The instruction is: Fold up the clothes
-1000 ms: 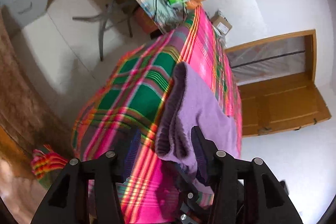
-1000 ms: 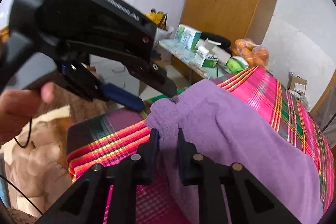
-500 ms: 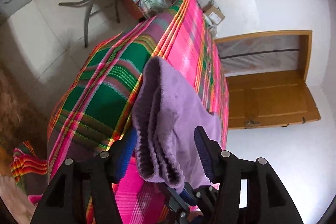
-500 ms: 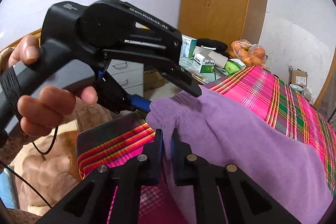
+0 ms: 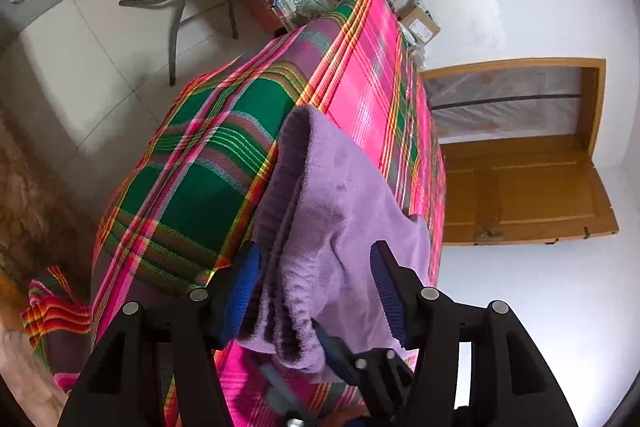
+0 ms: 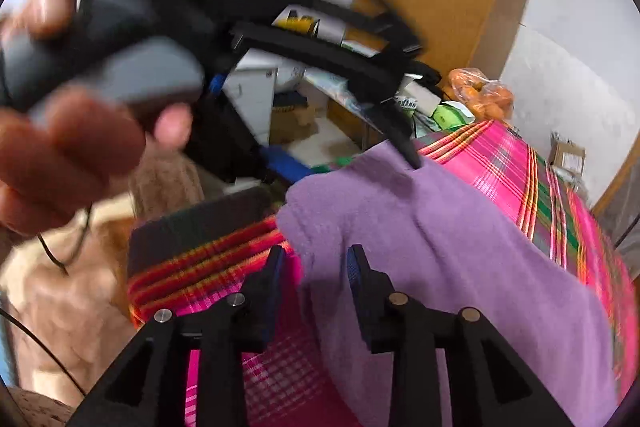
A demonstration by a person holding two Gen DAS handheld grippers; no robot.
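Releasing a completed fold appears to be the step in hand. The purple garment (image 5: pixel 340 211) lies folded on the plaid-covered desk (image 5: pixel 224 163), its thick ribbed edge towards the desk's near corner. The right gripper (image 6: pixel 316 267) has its jaws opening; the garment's corner sits between them, and in the right wrist view the blue pads (image 6: pixel 352 267) seem to stand clear of the cloth. The left gripper (image 5: pixel 316 279) is wide, straddling the stacked layers at the garment's near end; its left pad looks to lie against the ribbed edge while the right pad stands off, so no grip is judged.

Pose: both grippers slope downwards onto the garment from the desk's near side. In the right wrist view the left gripper's black body crosses above the garment, one fingertip resting on the cloth, with the person's hand (image 6: pixel 72 147) wrapped round its grey handle, blurred.

Next move, as judged: draw both grippers back clear of the garment without dragging the layers, then either press the fold flat or take fresh hold for a further fold.
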